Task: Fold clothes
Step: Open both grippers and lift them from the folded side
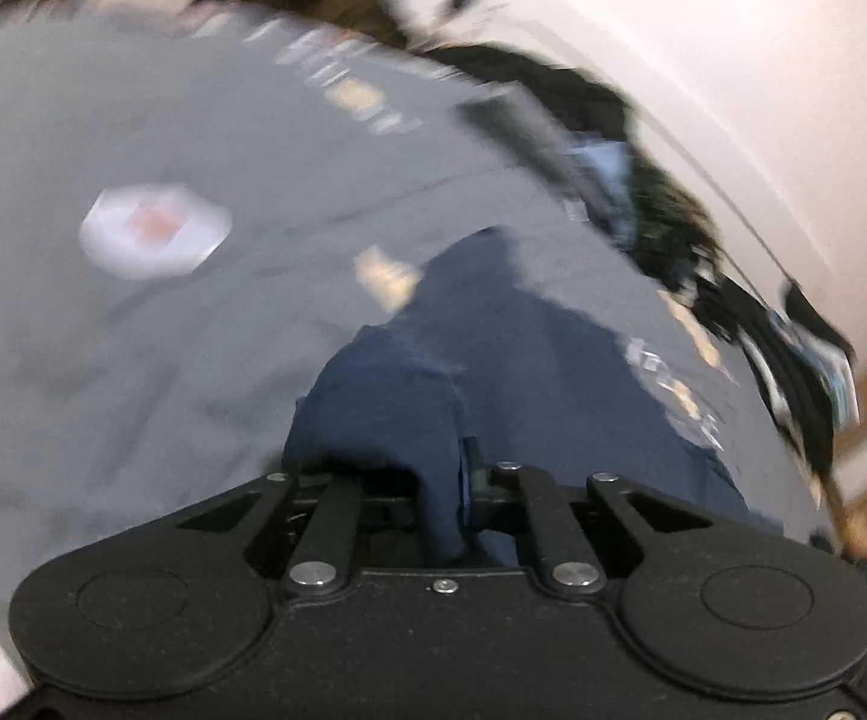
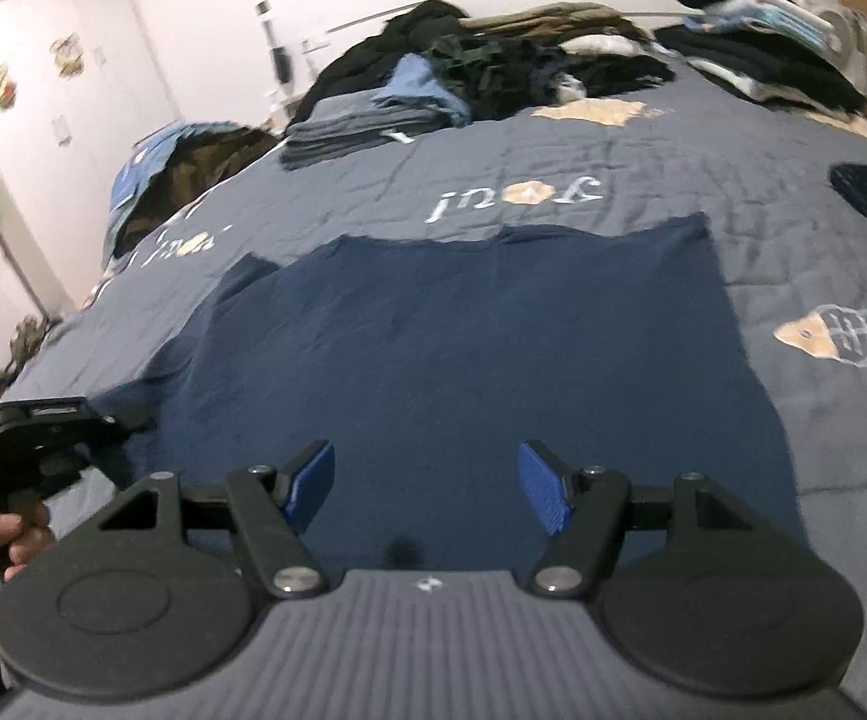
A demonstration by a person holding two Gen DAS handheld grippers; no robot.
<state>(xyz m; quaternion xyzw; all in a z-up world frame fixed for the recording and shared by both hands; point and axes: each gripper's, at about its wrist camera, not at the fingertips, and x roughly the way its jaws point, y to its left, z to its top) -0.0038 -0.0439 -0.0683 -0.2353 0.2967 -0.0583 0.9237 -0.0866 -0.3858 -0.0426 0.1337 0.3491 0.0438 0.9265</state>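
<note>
Nearest the left wrist camera, the left gripper (image 1: 454, 480) is pinched closed on a bunched fold of the navy garment (image 1: 481, 354), which drapes away from its jaws; that view is badly smeared, so the cloth's edge looks lifted but this is uncertain. The right gripper (image 2: 427, 489) stands wide apart with blue pads (image 2: 544, 495), holding nothing, just above the garment's near edge. The garment lies spread flat on the grey bedspread (image 2: 763, 228). Beyond it sits a stack of folded clothes (image 2: 349, 132), then a heap of unfolded clothes (image 2: 523, 60) along the far side.
</note>
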